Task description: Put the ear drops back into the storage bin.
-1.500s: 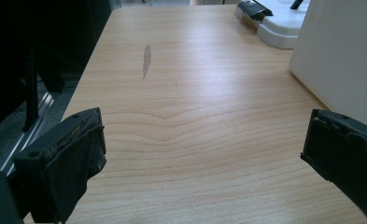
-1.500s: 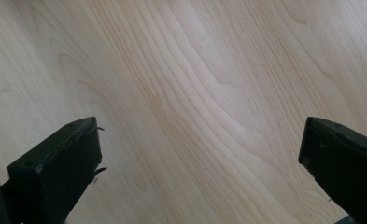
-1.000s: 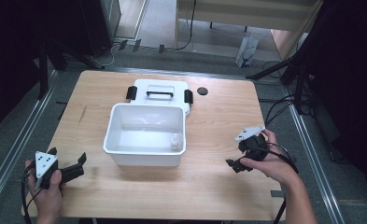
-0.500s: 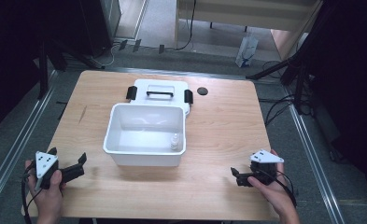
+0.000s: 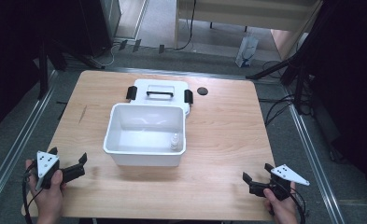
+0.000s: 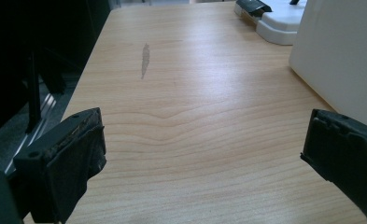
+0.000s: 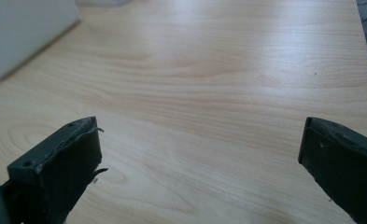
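Observation:
An open white plastic box [image 5: 144,157] stands mid-table, with a small white bottle [image 5: 175,141] upright in its near right corner. Its lid [image 5: 158,91], with a black handle and black latches, lies flat just behind it. My left gripper [image 5: 70,157] rests at the table's near left, open and empty, pointing toward the box. In the left gripper view that gripper [image 6: 202,149] has its jaws wide apart, the box wall [image 6: 344,56] at the right and the lid [image 6: 279,23] beyond. My right gripper [image 5: 256,172] sits at the near right, open, with bare wood between its jaws [image 7: 200,154].
A small black round disc [image 5: 201,90] lies on the wooden table [image 5: 228,130] to the right of the lid. A dark scuff [image 6: 144,59] marks the wood left of the box. Metal rails and cables run along the floor on both sides.
My right gripper has pulled back from beside the box's right side to the table's near right edge. The left gripper, box and lid have stayed put.

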`<action>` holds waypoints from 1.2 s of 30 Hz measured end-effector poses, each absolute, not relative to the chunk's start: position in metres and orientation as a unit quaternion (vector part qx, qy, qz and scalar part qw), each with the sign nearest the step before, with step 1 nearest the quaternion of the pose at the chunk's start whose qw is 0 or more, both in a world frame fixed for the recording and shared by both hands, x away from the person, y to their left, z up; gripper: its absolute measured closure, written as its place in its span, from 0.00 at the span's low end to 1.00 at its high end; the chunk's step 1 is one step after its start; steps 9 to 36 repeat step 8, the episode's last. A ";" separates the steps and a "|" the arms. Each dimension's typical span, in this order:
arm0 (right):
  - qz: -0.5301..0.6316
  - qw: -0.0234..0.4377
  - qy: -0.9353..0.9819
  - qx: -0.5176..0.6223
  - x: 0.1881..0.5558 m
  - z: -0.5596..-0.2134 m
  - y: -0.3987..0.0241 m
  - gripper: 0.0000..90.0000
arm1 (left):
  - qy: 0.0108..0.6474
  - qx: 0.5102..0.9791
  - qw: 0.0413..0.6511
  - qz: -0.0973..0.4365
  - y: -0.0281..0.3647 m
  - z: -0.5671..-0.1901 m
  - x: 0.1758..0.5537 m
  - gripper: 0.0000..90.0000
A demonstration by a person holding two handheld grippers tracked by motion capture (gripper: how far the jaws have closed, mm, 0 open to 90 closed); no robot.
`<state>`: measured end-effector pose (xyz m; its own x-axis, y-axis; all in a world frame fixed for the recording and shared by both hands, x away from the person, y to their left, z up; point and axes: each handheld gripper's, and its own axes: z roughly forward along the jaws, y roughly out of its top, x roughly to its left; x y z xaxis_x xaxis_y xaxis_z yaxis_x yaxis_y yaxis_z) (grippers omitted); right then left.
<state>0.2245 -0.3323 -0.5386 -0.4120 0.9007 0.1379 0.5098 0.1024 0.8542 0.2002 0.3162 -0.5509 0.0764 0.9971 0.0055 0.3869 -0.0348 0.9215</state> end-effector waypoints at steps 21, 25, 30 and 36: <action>0.462 0.199 0.709 0.494 0.225 -0.546 -0.329 0.00 | 0.570 0.611 0.401 0.375 0.317 -0.551 0.201 0.00; 0.462 0.199 0.709 0.494 0.225 -0.546 -0.329 0.00 | 0.570 0.611 0.401 0.375 0.317 -0.551 0.201 0.00; 0.462 0.199 0.709 0.494 0.225 -0.546 -0.329 0.00 | 0.570 0.611 0.401 0.375 0.317 -0.551 0.201 0.00; 0.462 0.199 0.709 0.494 0.225 -0.546 -0.329 0.00 | 0.570 0.611 0.401 0.375 0.317 -0.551 0.201 0.00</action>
